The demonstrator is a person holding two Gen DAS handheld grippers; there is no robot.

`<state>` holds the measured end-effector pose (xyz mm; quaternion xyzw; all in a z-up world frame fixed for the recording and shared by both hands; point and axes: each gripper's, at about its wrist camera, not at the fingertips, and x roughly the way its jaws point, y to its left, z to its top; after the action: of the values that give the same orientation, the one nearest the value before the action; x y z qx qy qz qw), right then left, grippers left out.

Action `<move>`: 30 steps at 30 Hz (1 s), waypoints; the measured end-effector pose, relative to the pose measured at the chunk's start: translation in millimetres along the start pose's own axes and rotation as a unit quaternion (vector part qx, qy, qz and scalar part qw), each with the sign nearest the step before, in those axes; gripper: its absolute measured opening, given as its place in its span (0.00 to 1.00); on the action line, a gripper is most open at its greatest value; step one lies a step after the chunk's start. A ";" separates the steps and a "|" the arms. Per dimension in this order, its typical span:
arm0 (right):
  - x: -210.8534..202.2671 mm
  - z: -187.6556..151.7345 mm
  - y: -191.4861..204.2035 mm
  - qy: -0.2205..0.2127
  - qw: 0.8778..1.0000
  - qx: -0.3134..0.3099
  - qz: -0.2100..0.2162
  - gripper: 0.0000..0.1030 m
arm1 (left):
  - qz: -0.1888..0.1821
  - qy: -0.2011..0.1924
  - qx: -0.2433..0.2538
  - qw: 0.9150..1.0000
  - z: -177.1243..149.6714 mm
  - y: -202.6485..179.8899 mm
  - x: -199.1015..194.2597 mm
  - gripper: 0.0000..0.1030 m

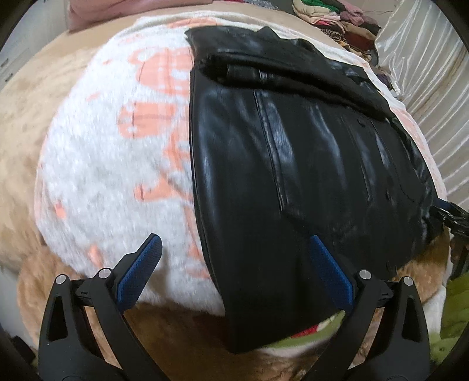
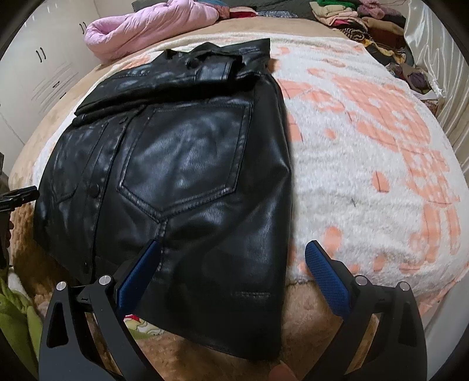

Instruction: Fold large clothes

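A black leather jacket point(image 1: 293, 164) lies partly folded on a white and peach fleece blanket point(image 1: 111, 164), one sleeve laid across its top. In the right wrist view the jacket point(image 2: 181, 175) shows a large stitched pocket and reaches over the blanket's point(image 2: 366, 164) near edge. My left gripper point(image 1: 234, 246) is open, its blue pads straddling the jacket's left edge near the hem. My right gripper point(image 2: 233, 252) is open too, above the jacket's right edge near the hem. The right gripper's black tip point(image 1: 453, 215) shows at the left wrist view's right rim.
A tan plush bedcover point(image 2: 307, 310) lies under the blanket. A pink quilted garment point(image 2: 146, 26) sits at the far left, a pile of folded clothes point(image 2: 366, 17) at the far right. Green fabric point(image 2: 14, 316) hangs by the near edge. White cupboards point(image 2: 44, 76) stand at left.
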<state>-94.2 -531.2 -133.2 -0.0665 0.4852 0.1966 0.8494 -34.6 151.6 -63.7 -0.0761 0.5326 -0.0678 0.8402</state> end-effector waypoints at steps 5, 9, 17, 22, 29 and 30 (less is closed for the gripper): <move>-0.5 -4.4 -3.2 0.003 1.000 -0.002 0.002 0.95 | -0.027 0.010 -0.003 1.000 -13.6 0.4 0.2 0.91; 1.4 -7.1 -4.1 0.019 1.000 -0.016 -0.002 0.94 | -0.036 0.022 -0.001 0.999 -18.6 -1.3 3.6 0.91; 1.7 -18.7 -2.2 0.031 0.998 -0.026 0.042 0.41 | -0.044 0.041 0.001 0.998 -19.8 -5.0 13.0 0.91; -26.2 -12.8 -2.3 -0.031 0.995 -0.008 0.092 0.12 | -0.050 0.054 -0.011 0.997 -21.0 -0.8 19.5 0.91; -57.5 16.2 0.3 -0.118 0.978 0.025 0.170 0.12 | -0.077 0.063 -0.043 0.994 -23.6 13.2 21.7 0.91; -61.2 22.6 1.7 -0.128 0.976 0.025 0.174 0.12 | -0.087 0.064 -0.049 0.993 -24.3 15.5 21.8 0.91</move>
<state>-104.5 -539.2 -69.3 0.0663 0.3812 0.3363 0.8586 -46.9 161.1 -96.3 -0.1582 0.5790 -0.1191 0.7909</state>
